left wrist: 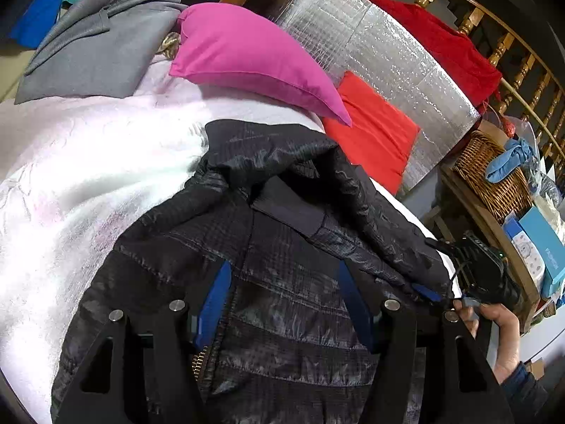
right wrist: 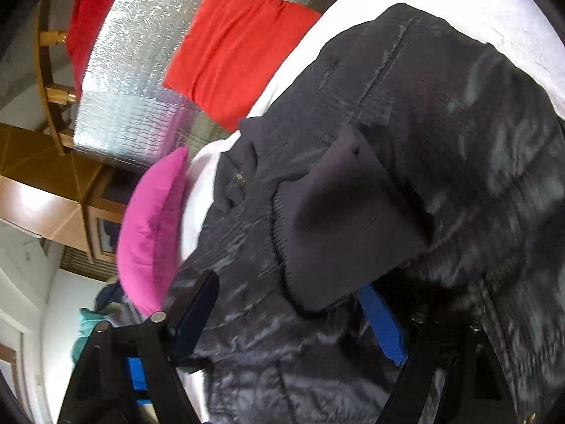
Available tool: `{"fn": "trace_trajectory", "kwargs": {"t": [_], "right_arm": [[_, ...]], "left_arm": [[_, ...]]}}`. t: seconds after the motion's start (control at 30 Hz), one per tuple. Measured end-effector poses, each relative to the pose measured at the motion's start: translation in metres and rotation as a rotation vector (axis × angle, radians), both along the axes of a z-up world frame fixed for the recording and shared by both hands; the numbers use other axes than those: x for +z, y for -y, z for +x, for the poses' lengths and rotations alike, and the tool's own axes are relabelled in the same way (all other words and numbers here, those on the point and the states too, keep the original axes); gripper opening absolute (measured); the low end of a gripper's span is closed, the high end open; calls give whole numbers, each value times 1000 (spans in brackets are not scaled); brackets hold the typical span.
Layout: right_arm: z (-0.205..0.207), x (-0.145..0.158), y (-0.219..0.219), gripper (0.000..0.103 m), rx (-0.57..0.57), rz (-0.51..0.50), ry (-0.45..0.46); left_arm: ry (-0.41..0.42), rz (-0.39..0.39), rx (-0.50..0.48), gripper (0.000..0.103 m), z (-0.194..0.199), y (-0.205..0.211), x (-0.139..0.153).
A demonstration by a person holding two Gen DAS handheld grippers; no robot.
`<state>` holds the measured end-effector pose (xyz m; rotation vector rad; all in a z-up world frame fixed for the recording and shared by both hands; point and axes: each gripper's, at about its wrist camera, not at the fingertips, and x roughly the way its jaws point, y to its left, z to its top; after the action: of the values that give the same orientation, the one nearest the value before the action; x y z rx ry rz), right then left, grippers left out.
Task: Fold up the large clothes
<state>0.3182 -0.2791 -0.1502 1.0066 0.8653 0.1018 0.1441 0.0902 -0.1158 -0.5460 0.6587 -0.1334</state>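
A black quilted hooded jacket [left wrist: 282, 212] lies front up on a white bedspread [left wrist: 88, 176], hood toward the pillows. My left gripper [left wrist: 282, 275] sits low on its chest beside the zipper, and puffy fabric fills the gap between its blue pads [left wrist: 212, 304]. In the right wrist view the jacket [right wrist: 441, 123] shows a dark ribbed cuff [right wrist: 346, 229] folded over its body. My right gripper [right wrist: 287, 284] straddles that cuff and sleeve with its jaws apart, the pads not pressing. A person's hand [left wrist: 505, 321] holds that gripper at the jacket's right edge.
A pink pillow [left wrist: 254, 56] and a red pillow [left wrist: 370, 141] lean on a silver foil mat [left wrist: 388, 53] at the head. A folded grey garment [left wrist: 95, 46] lies at the far left. A wicker basket [left wrist: 494, 176] and blue boxes [left wrist: 540, 247] stand on the right.
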Motion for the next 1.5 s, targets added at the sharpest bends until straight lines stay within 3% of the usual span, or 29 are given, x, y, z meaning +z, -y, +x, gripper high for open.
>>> {"fn": "trace_trajectory", "kwargs": {"t": [0.07,0.17,0.33,0.4,0.47,0.57,0.67,0.87,1.1,1.2,1.27,1.33,1.37,1.4,1.5], "right_arm": [[8,2,-2,22,30,-72,-41],[9,42,-12,13,83,-272,28],[-8,138,-33,13,106,-647,253],[-11,144,-34,13,107,-728,266],[-8,121,-28,13,106,-785,203],[-2,69,-14,13,128,-739,74],[-6,28,5,13,111,-650,14],[-14,21,25,13,105,-544,51],[-13,13,33,13,119,-467,49],[-10,9,37,13,124,-438,39],[-8,6,38,13,125,-421,32],[-7,6,38,13,125,-418,20],[-8,7,38,13,126,-419,17],[-8,7,38,13,129,-415,10],[-3,5,38,13,135,-406,1]], "left_arm": [[-2,6,0,64,1,0,-1],[-8,8,11,64,1,-1,-2],[-22,-3,28,64,3,-3,-5],[-21,1,28,64,4,-3,-4],[-23,9,28,64,4,-1,-5],[-19,21,29,64,4,-1,-5],[-22,35,32,64,4,0,-6],[4,143,51,64,8,2,16],[-11,355,27,67,90,29,57],[-21,471,6,67,114,47,49],[-118,572,-12,67,136,57,29],[-247,590,-32,67,152,57,2],[-270,598,-45,67,155,59,-7],[-235,639,-39,68,152,62,-8],[-237,704,-45,68,153,70,-7]]}}
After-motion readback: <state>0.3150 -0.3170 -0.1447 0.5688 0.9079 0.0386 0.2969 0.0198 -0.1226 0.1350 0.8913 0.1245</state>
